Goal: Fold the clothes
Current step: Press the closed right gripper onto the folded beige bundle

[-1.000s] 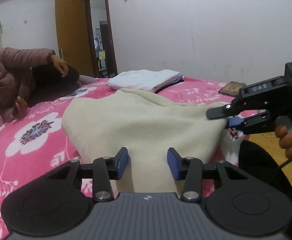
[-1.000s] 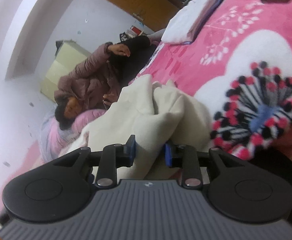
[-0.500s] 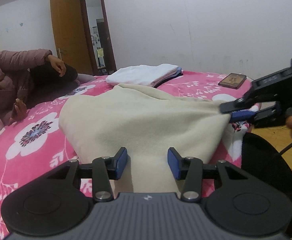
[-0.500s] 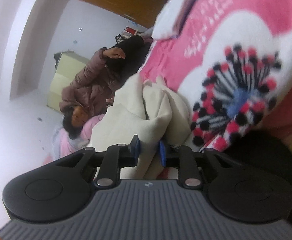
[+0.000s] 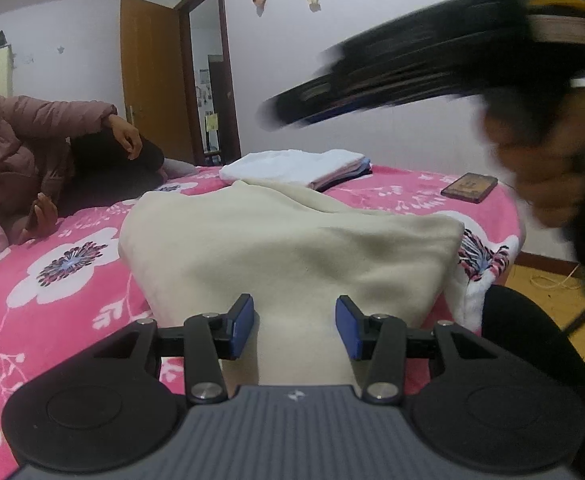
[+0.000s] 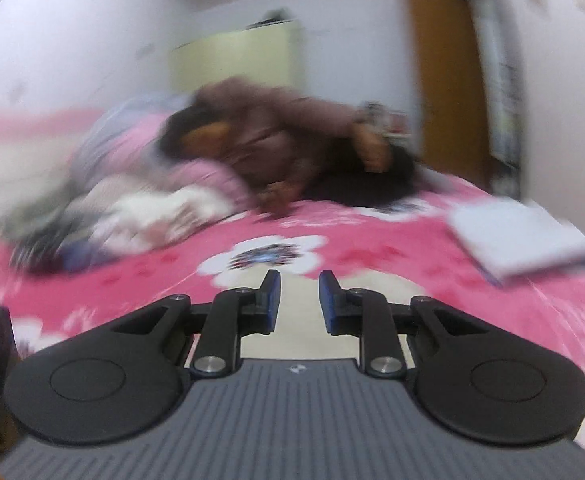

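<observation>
Cream garment (image 5: 292, 240), soft, light and limp, lies on the pink bedspread (image 5: 52, 280) just ahead of your spread left gripper (image 5: 294, 330); your right gripper (image 6: 295, 302) is also spread and empty, so pinch a corner edge, not the thick middle.

text: none is reading legibly | left gripper (image 5: 294, 327) housing: a small embossed logo mark is showing, no letters | right gripper (image 6: 295, 303) housing: same mark, blurred | dark flat object (image 5: 469, 187) at right on the bedspread (image 5: 72, 280): cover print is appearing too small to read
</observation>
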Available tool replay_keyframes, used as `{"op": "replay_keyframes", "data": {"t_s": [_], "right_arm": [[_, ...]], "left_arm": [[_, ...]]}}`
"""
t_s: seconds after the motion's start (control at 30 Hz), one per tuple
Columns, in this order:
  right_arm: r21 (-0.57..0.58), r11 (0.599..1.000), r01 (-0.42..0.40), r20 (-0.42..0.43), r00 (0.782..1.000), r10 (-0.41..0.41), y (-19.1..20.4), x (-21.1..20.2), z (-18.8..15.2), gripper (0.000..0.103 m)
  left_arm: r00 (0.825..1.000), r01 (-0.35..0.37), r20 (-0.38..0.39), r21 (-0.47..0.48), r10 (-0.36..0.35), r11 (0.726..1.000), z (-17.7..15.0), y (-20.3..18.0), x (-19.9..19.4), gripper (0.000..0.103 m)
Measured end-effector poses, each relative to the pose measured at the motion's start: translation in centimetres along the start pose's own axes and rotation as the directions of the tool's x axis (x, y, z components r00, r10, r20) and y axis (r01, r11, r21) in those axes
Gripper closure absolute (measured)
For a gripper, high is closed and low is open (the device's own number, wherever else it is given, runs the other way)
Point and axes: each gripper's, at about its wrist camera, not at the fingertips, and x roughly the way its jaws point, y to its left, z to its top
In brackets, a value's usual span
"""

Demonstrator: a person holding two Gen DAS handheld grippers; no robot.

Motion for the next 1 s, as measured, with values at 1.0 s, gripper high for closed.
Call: {"op": "replay_keyframes", "data": {"t_s": [1.0], "right_arm": [[-0.157, 0.976, -0.149, -0.414, 0.907, 0.072, 0.5, 18.1, -1.2, 0.089]], "left_arm": [[0.987, 0.091, 0.14, -0.114, -0.075, 0.989, -3.6, 1.0, 0.3, 0.058]]}}
